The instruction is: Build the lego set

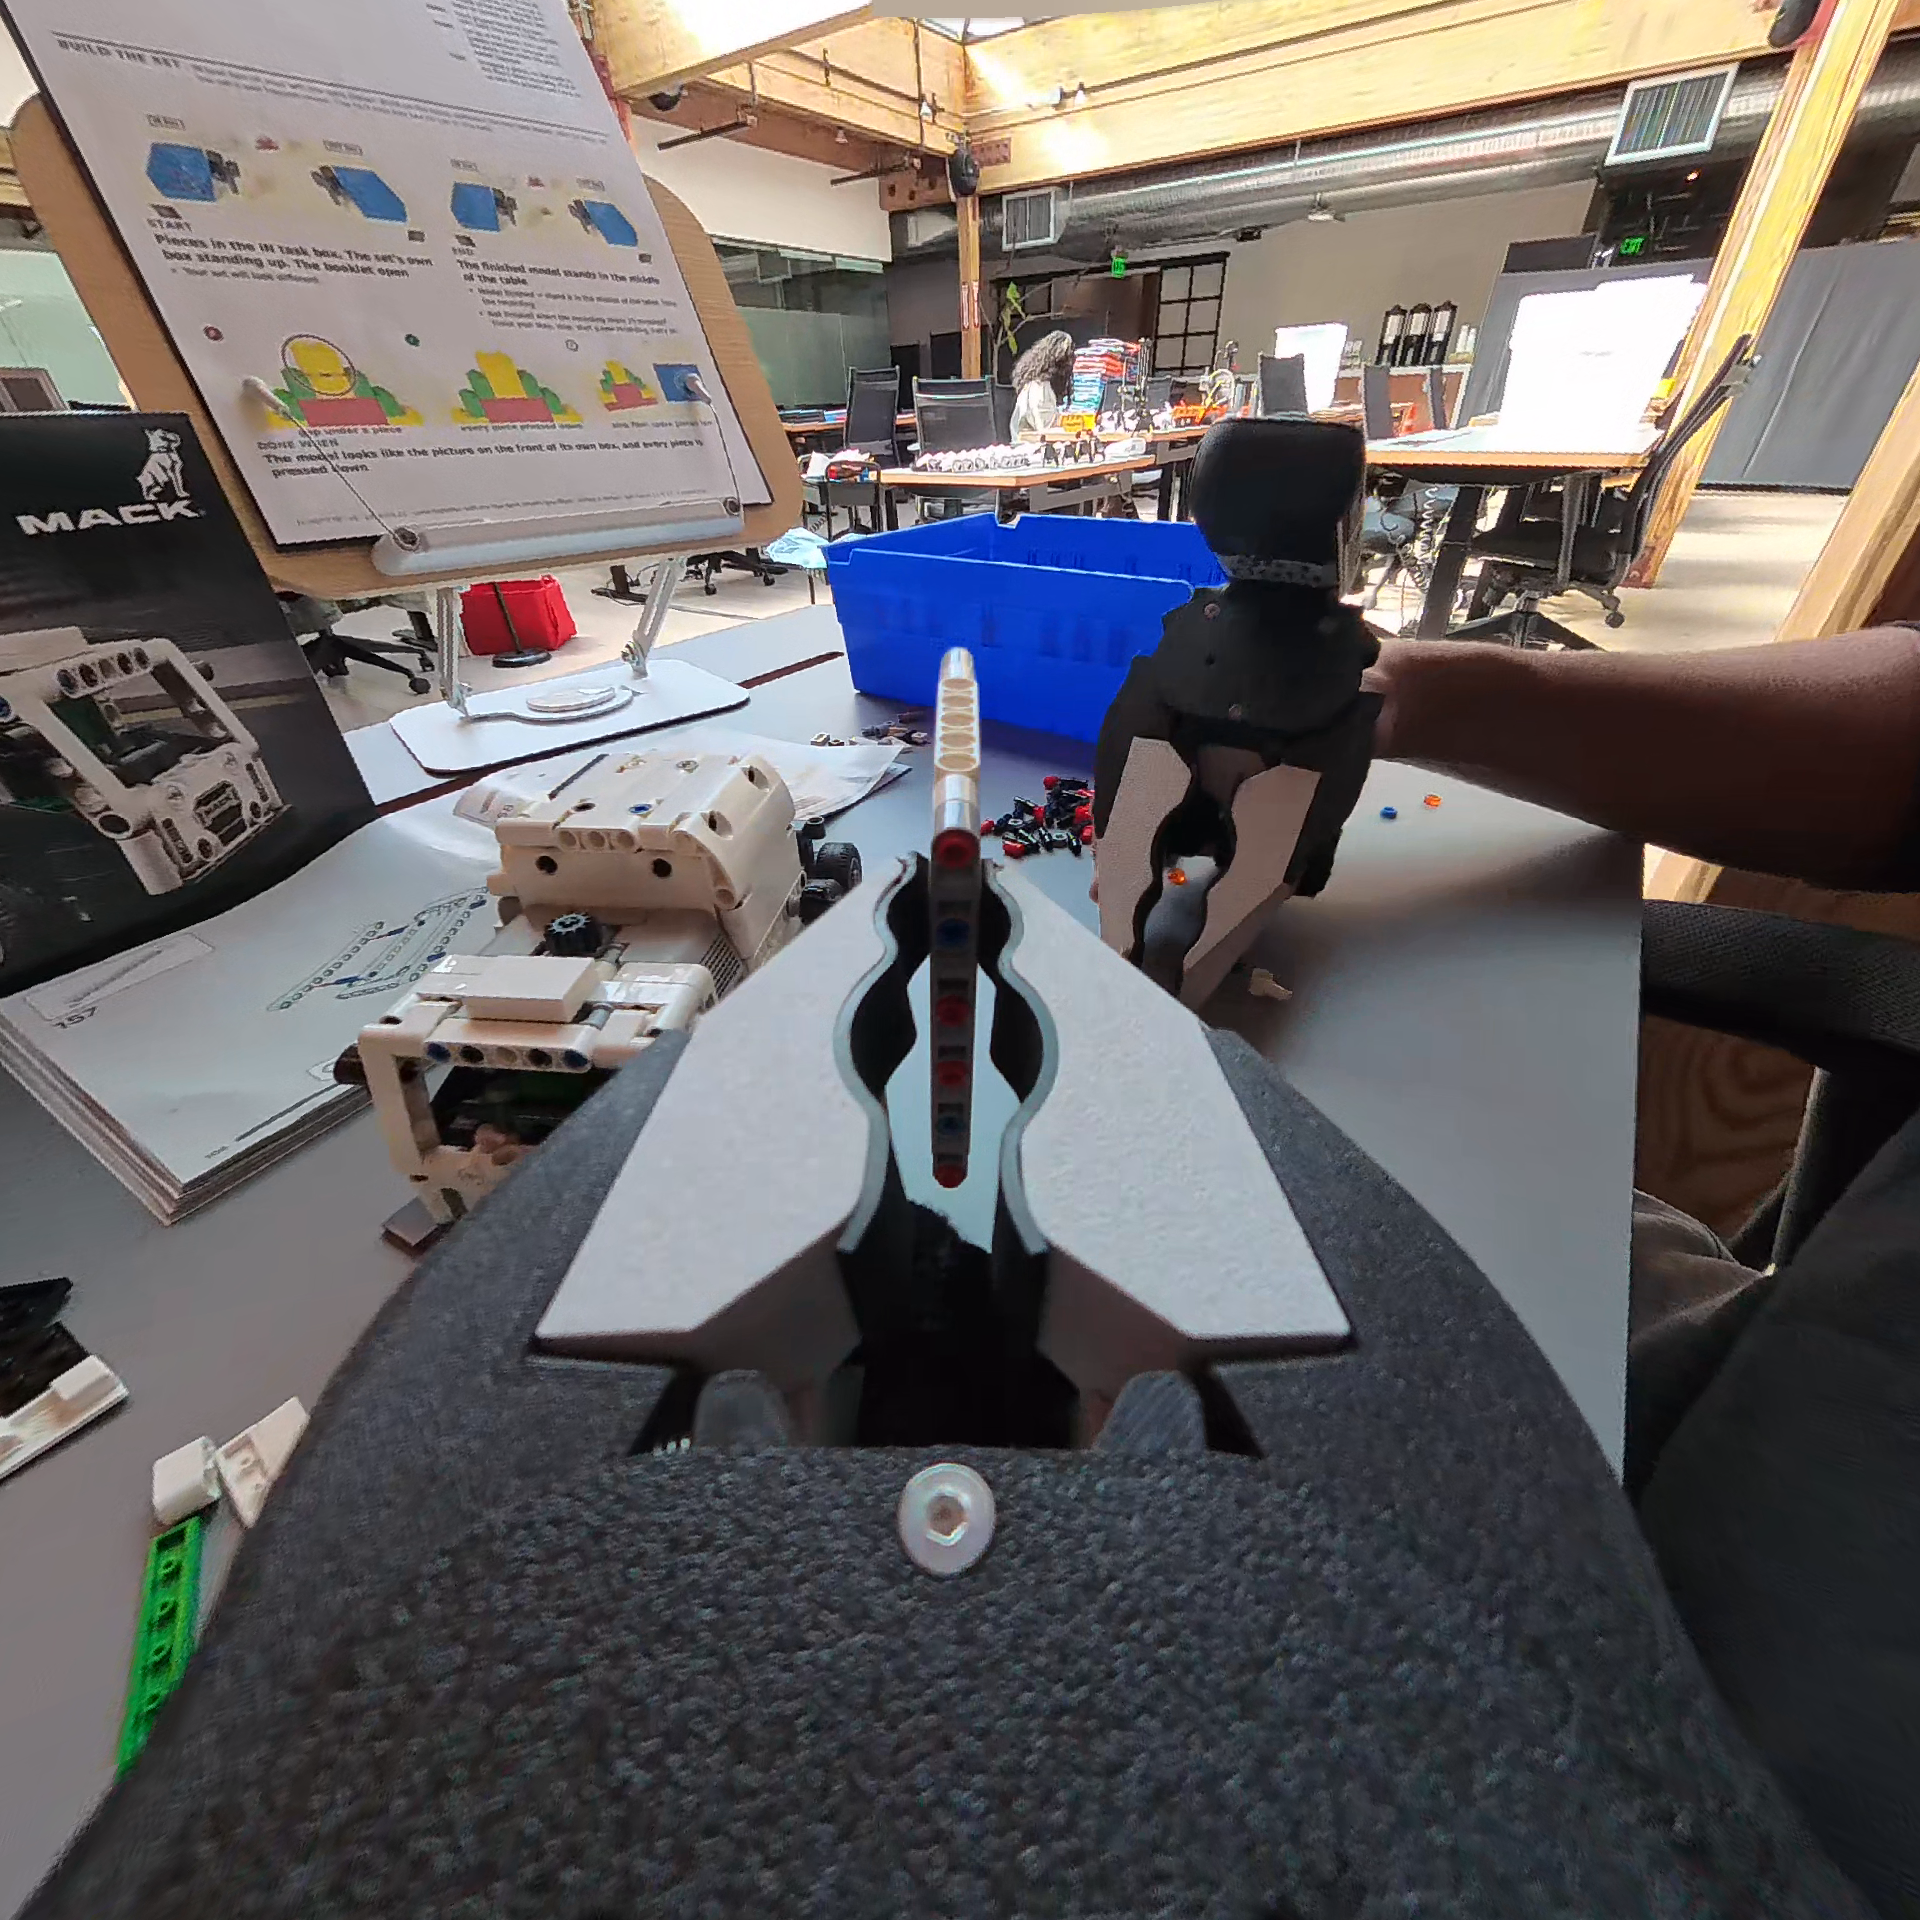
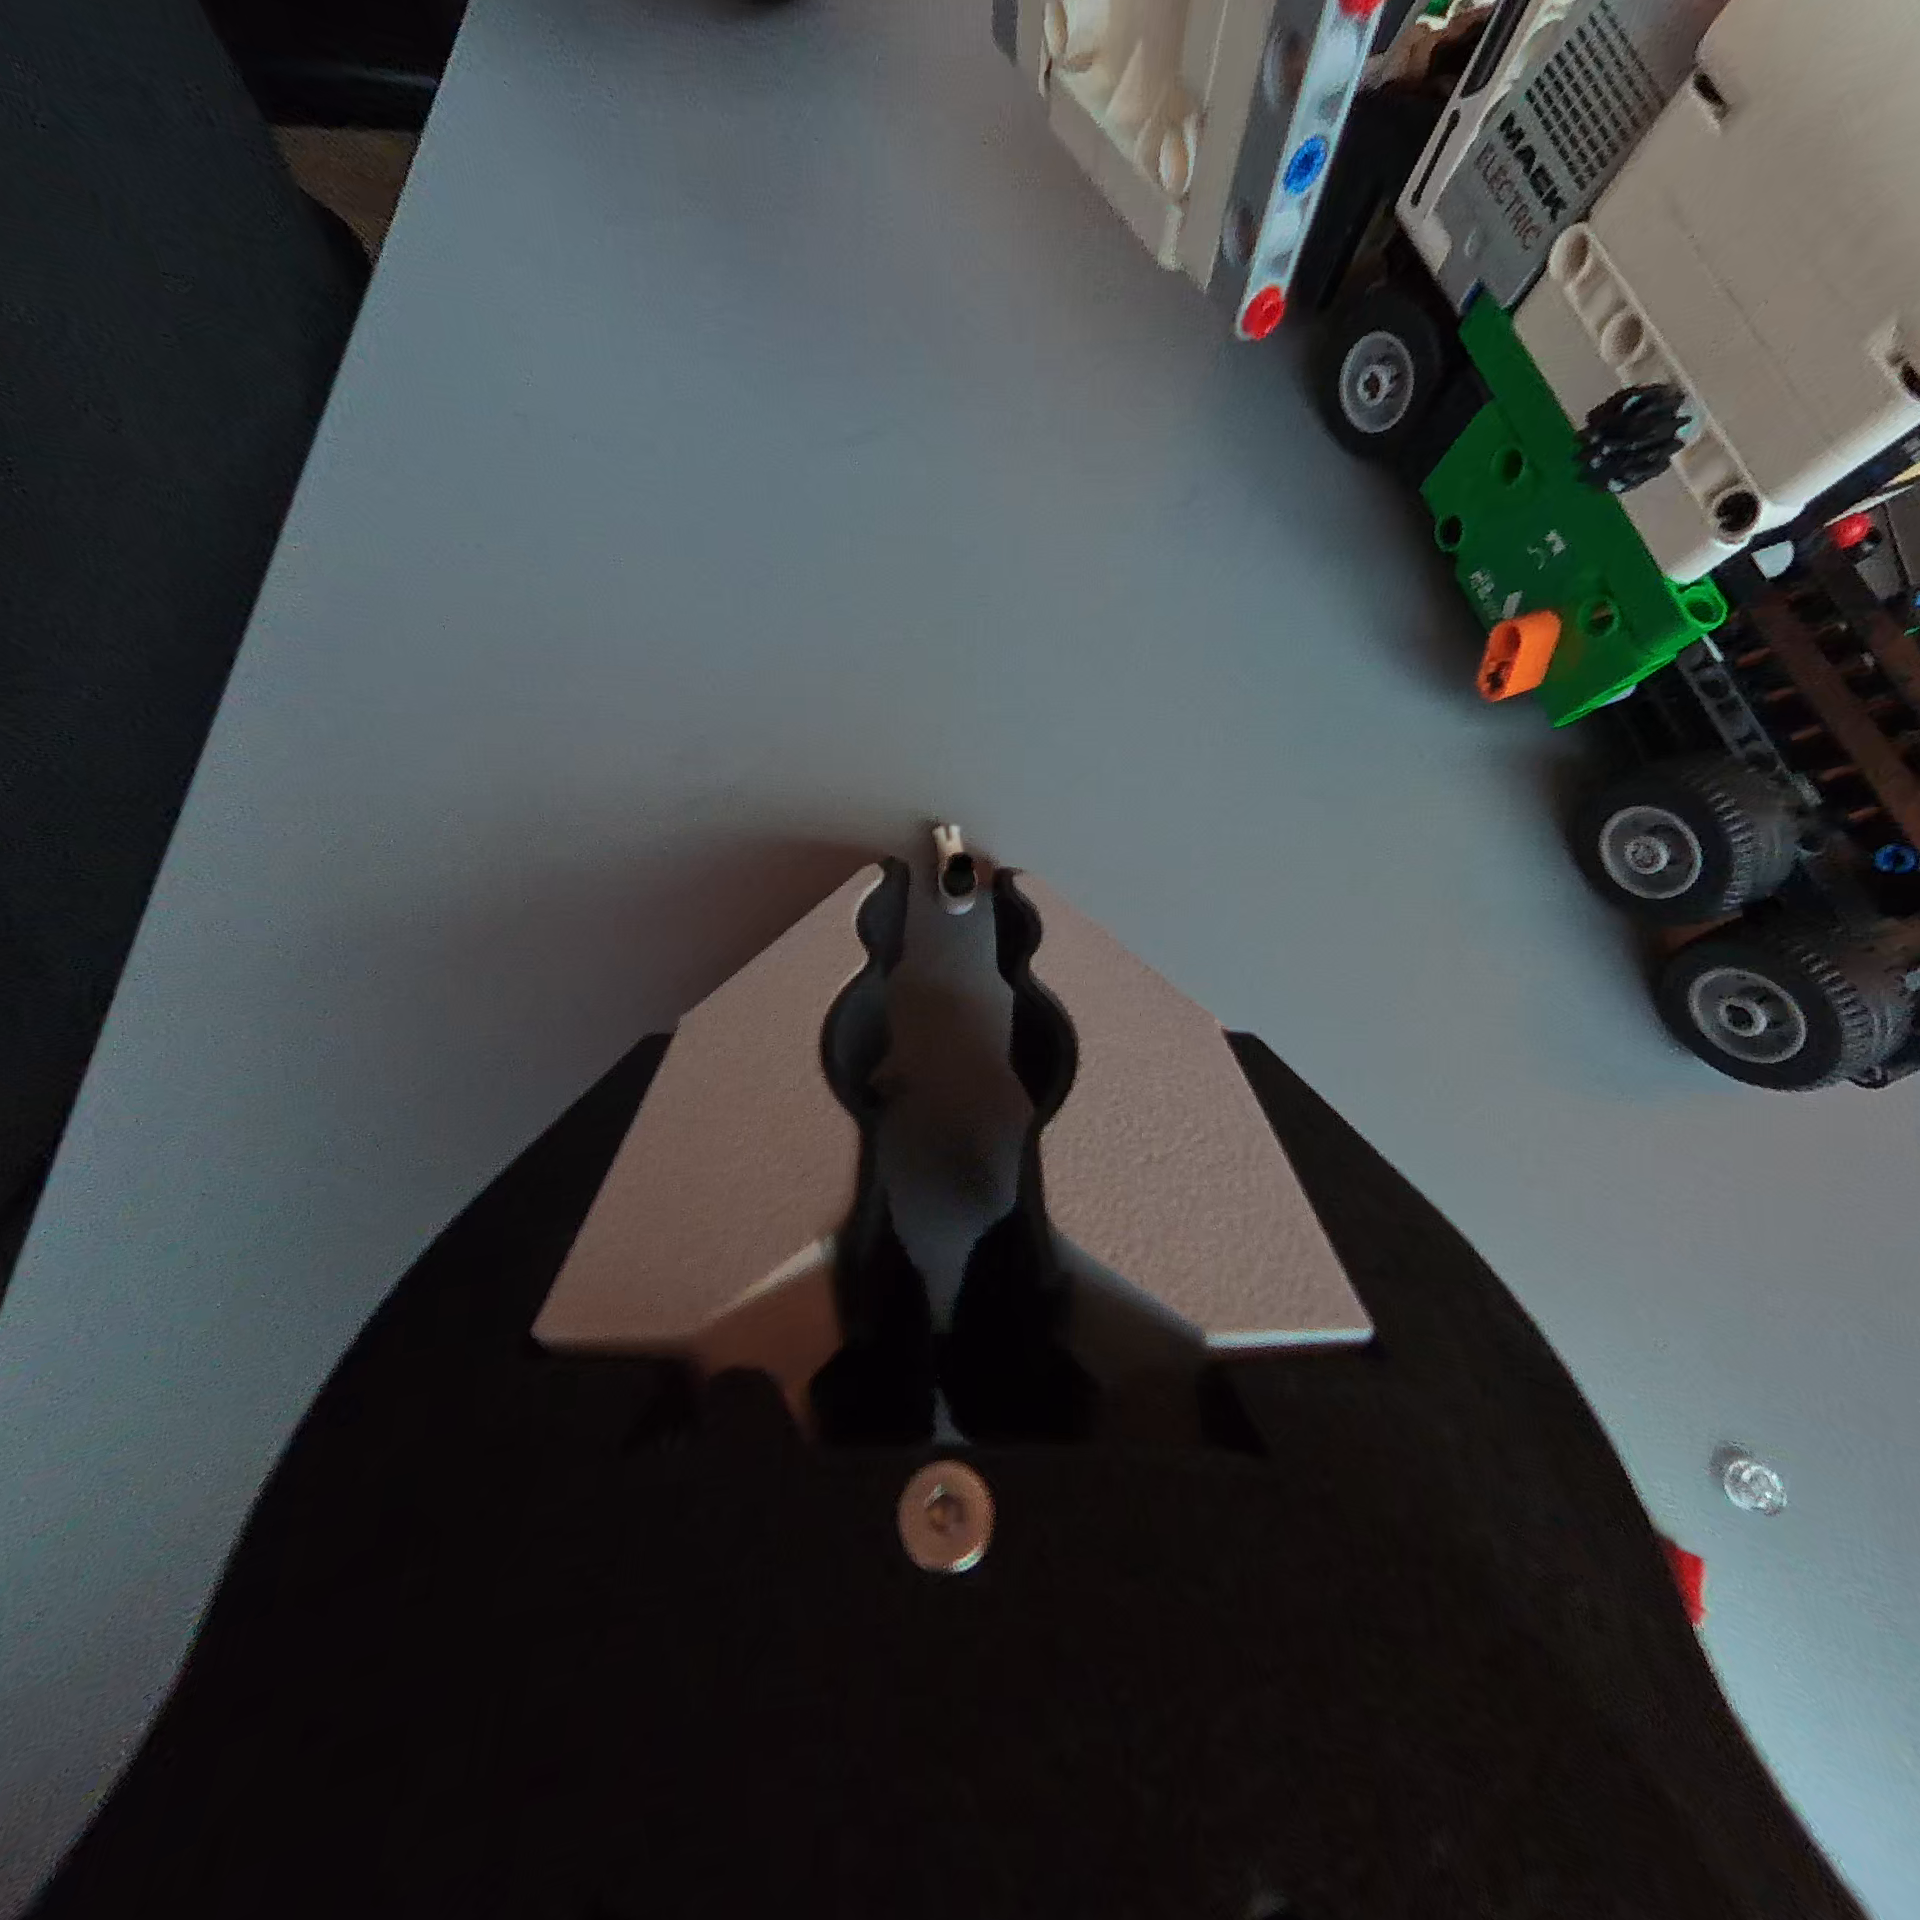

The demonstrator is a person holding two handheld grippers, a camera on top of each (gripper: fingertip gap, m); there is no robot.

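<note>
My left gripper [image 1: 951, 878] is shut on a long grey-white beam [image 1: 956, 748] with red and blue pins, holding it edge-on above the table. The part-built white truck [image 1: 644, 862] stands to its left. My right gripper [image 2: 948, 875] points down at the grey table [image 2: 727, 520], jaws slightly apart, with a small tan pin [image 2: 956, 885] lying at its fingertips. In the left wrist view the right gripper [image 1: 1184, 966] stands right of the beam, with the pin [image 1: 1262, 982] beside its tips. The truck [image 2: 1662, 312] and the held beam [image 2: 1299, 177] show at the right wrist view's upper right.
A blue bin [image 1: 1018, 613] stands behind a pile of small pins [image 1: 1044, 821]. The open booklet [image 1: 156, 1039], the set's box [image 1: 125, 675] and a sheet on a stand [image 1: 395, 260] are at left. Loose white pieces [image 1: 229, 1465] and a green beam [image 1: 156, 1652] lie near. An arm [image 1: 1610, 738] reaches in from the right. Across from one pair of fingers to the other is roughly 15 cm.
</note>
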